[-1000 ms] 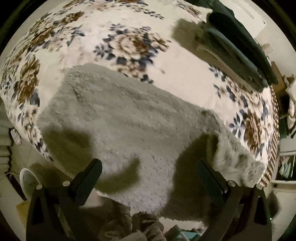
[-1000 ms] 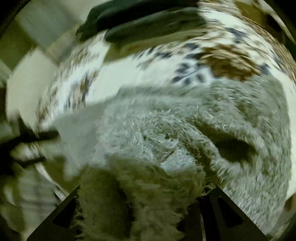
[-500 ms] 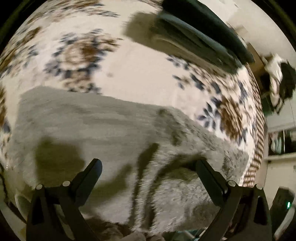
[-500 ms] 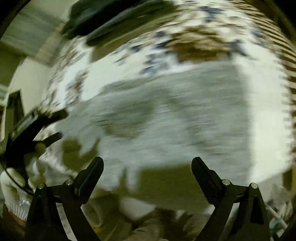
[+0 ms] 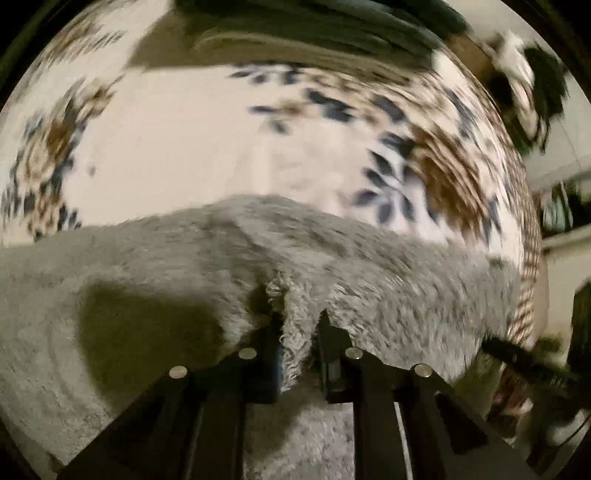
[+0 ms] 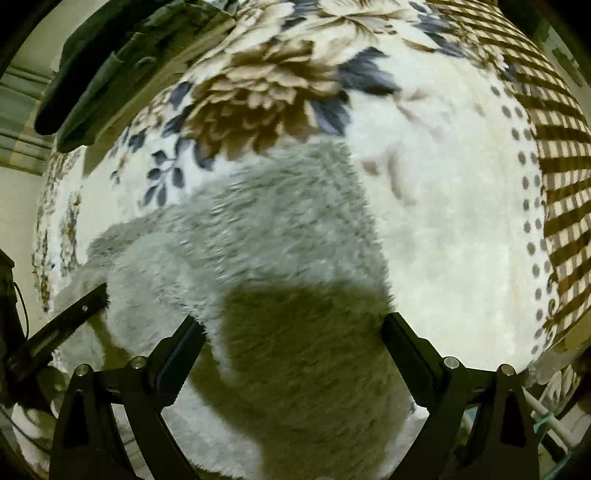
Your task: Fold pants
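Left tongs (image 5: 297,325), spread a moment ago, now pinch the pants (image 5: 388,280).

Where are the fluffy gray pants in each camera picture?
Left wrist view: the gray pants fill the lower half, with a tuft pinched in the left gripper.
Right wrist view: the pants run from the middle down to the bottom, between the open fingers of the right gripper.
Shared landmark: the dark folded clothes at the top, on the flowered blanket.
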Demonstrator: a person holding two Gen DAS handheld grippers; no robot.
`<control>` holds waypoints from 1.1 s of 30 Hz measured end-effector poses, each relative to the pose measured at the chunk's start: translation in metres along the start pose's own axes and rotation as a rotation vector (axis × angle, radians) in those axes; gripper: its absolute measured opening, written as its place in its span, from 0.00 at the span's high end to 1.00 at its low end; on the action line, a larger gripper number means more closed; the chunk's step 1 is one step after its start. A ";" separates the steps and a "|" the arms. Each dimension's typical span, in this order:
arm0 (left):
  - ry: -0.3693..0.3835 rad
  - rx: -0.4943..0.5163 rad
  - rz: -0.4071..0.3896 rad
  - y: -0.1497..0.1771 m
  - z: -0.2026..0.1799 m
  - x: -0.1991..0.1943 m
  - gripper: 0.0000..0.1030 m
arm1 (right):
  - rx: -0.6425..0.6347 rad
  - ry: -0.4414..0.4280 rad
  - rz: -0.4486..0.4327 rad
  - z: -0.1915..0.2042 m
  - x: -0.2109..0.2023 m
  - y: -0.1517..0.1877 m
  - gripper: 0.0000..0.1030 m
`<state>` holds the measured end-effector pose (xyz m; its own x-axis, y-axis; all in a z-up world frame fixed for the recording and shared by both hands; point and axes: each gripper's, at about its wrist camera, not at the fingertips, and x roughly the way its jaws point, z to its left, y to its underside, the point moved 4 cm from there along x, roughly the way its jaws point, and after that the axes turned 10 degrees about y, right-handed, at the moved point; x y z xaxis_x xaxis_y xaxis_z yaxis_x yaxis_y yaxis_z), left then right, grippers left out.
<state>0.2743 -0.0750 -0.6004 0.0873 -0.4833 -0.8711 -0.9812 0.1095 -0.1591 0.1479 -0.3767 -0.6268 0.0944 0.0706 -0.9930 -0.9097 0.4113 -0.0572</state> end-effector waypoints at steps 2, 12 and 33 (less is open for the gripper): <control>0.039 -0.080 -0.013 -0.004 0.015 -0.008 0.85 | 0.008 -0.017 0.009 -0.006 -0.003 0.002 0.05; 0.217 -0.273 -0.068 0.030 0.026 -0.065 0.52 | 0.094 -0.090 0.024 -0.043 -0.031 0.030 0.05; 0.139 -0.308 -0.041 0.122 0.048 -0.064 0.88 | -0.074 0.053 0.039 -0.007 -0.024 0.041 0.05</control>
<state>0.1568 0.0110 -0.5862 0.1241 -0.5981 -0.7917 -0.9852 -0.1694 -0.0264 0.1053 -0.3677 -0.6057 0.0390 0.0362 -0.9986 -0.9399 0.3407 -0.0244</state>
